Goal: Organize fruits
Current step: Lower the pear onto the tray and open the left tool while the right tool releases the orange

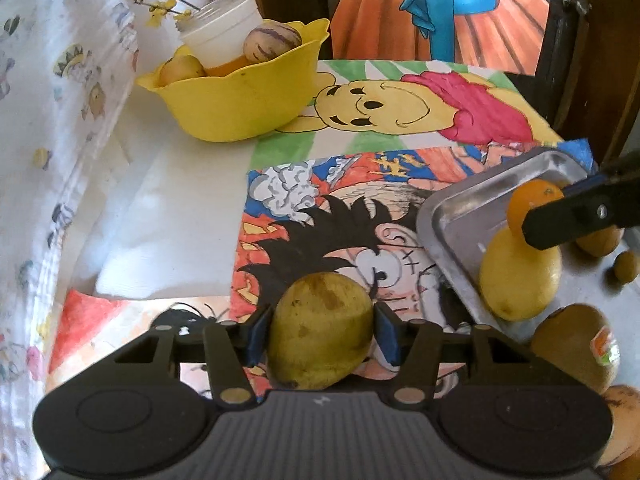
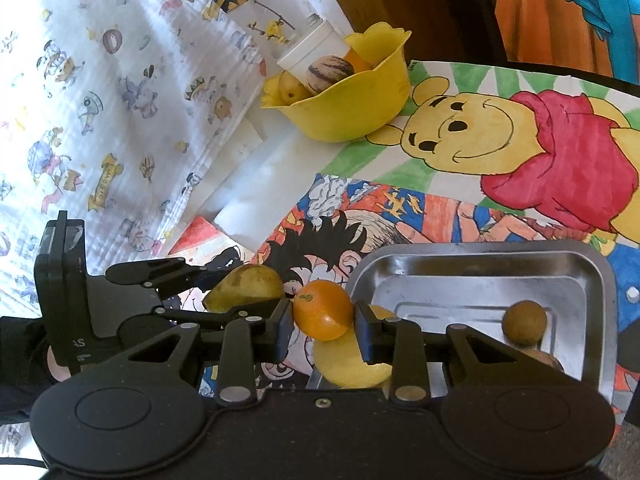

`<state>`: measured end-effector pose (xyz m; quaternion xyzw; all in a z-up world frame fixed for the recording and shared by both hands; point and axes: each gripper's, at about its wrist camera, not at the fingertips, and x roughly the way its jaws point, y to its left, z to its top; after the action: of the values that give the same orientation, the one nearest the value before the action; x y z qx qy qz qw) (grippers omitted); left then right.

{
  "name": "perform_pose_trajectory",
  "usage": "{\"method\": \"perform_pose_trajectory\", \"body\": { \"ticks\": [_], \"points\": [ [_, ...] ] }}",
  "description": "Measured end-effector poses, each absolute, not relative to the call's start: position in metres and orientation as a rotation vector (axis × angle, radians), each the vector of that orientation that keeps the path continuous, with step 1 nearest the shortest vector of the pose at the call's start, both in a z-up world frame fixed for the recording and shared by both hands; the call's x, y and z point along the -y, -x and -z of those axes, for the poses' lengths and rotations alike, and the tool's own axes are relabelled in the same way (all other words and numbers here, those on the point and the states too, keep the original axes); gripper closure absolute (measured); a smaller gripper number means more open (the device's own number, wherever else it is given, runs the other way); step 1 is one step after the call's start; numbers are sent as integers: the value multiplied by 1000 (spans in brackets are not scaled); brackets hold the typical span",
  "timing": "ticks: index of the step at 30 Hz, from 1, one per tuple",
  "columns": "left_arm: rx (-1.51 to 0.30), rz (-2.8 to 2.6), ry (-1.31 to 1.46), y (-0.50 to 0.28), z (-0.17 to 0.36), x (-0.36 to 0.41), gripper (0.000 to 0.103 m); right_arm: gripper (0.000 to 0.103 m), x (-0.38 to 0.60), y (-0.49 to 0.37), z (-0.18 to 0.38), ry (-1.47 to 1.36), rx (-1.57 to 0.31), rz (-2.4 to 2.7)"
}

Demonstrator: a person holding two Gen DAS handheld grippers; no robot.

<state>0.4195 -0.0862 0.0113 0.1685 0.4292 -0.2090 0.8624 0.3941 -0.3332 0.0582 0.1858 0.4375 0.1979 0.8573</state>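
Cartoon drawings (image 1: 400, 108) cover the tabletop (image 1: 180, 208), beside a patterned cloth (image 1: 52, 120). The left hand-held gripper (image 1: 322, 332) clamps a pear (image 1: 320, 328); the right hand-held gripper (image 2: 323, 326) clamps an orange (image 2: 323, 310) beside a metal tray (image 2: 480, 272).

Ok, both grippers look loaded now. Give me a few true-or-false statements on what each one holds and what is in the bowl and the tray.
1. The left gripper is shut on a yellow-green pear. True.
2. The right gripper is open and holds nothing. False: it is shut on an orange.
3. The yellow bowl holds only fruit. False: a white jar sits in it along with a striped fruit.
4. A lemon lies at the edge of the metal tray. True.
5. The metal tray stands on bare wood. False: it rests on coloured cartoon drawings.
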Motion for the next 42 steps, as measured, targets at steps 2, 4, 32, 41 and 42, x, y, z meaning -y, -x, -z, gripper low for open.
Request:
{"method": "perform_pose_trajectory", "body": {
  "ticks": [2, 4, 32, 41, 42],
  "points": [
    [-902, 448, -328, -417, -14, 88, 45, 68, 338, -390, -59, -394, -916, -409],
    [-894, 462, -313, -414, -18, 94, 45, 68, 343, -385, -60, -400, -910, -399],
    [-846, 606, -291, -425, -36, 190, 45, 68, 397, -292, -33, -509, -935, -236],
    [-834, 663, -350, -414, -31, 220, 45, 68, 399, -275, -24, -520, -954, -228],
    [-833, 667, -353, -413, -31, 222, 45, 68, 399, -273, -23, -525, -956, -227]
  ]
}}
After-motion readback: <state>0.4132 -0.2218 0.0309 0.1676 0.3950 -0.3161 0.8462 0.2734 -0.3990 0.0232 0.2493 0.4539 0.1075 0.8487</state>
